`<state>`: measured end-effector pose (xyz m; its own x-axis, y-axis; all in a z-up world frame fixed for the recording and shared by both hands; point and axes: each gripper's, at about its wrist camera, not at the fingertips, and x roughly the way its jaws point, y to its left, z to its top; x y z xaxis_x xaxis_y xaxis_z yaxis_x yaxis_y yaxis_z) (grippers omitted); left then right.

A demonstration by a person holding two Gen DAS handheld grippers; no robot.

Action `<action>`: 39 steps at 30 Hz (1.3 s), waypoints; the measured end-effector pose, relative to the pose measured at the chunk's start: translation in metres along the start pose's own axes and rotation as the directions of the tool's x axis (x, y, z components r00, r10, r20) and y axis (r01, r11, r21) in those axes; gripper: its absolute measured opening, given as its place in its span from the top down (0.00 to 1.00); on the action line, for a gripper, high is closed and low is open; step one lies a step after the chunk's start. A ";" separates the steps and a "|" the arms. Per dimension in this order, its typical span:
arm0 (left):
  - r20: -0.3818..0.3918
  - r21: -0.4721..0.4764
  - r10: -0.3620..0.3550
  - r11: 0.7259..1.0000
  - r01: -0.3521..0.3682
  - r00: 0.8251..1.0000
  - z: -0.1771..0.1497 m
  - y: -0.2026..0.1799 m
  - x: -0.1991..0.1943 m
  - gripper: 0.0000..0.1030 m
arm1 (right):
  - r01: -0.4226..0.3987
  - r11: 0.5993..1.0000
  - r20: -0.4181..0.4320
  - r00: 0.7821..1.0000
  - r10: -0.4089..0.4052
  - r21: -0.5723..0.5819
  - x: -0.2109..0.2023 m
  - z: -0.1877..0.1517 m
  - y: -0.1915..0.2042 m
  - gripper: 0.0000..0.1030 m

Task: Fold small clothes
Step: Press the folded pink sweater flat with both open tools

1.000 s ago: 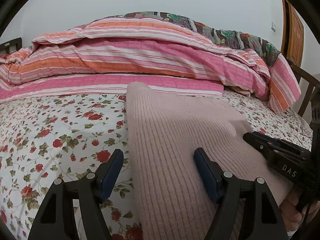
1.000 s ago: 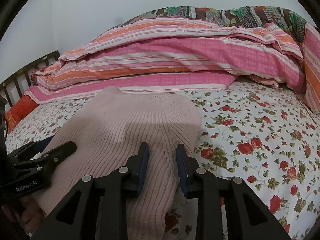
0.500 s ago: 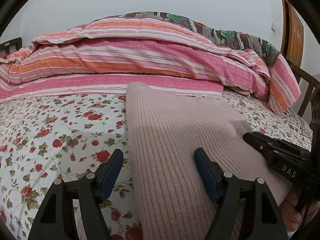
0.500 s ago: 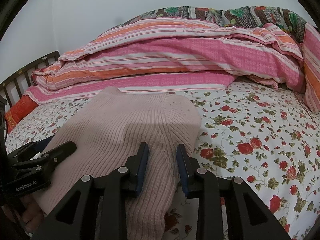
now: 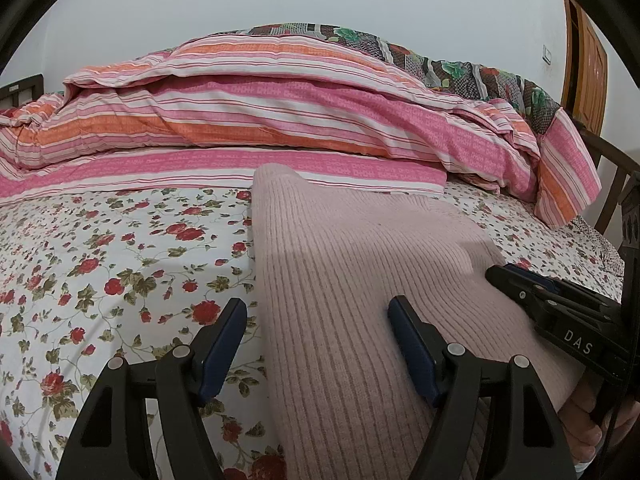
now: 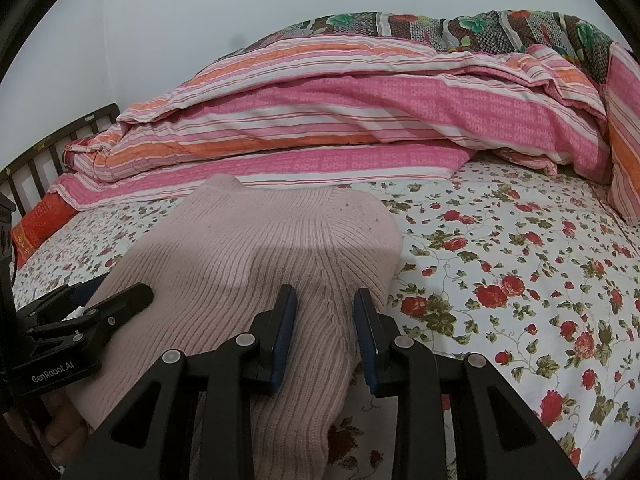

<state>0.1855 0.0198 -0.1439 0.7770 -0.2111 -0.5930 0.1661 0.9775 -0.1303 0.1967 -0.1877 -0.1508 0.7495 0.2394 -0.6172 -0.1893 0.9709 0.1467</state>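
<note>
A pale pink ribbed knit garment lies folded on the flowered bed sheet; it also shows in the right wrist view. My left gripper is open, its jaws wide apart over the garment's left edge, one finger over the sheet and one over the knit. My right gripper has its jaws partly closed around a raised ridge of the knit at the garment's right side. Each gripper appears in the other's view, the right gripper in the left wrist view and the left gripper in the right wrist view.
A bunched pink and orange striped quilt lies along the back of the bed, with a dark patterned blanket behind it. A dark wooden bed rail stands at the left and a wooden door at the far right.
My right gripper's jaws have opened slightly around the knit ridge. The left gripper and the garment have not visibly moved.
</note>
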 end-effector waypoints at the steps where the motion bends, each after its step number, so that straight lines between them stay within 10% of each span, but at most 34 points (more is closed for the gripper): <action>1: 0.000 0.000 0.000 1.000 0.000 1.000 0.000 0.000 0.000 0.29 | -0.001 1.000 0.000 1.000 0.001 0.001 0.000 0.000 0.000 0.72; 39: 0.000 -0.012 -0.007 1.000 0.007 1.000 0.000 0.000 -0.001 0.29 | -0.015 1.000 0.042 0.999 0.014 0.016 -0.008 -0.002 -0.002 0.69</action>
<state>0.1850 0.0198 -0.1431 0.7760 -0.2180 -0.5918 0.1646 0.9758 -0.1437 0.1901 -0.1912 -0.1479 0.7725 0.2531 -0.5824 -0.1900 0.9673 0.1683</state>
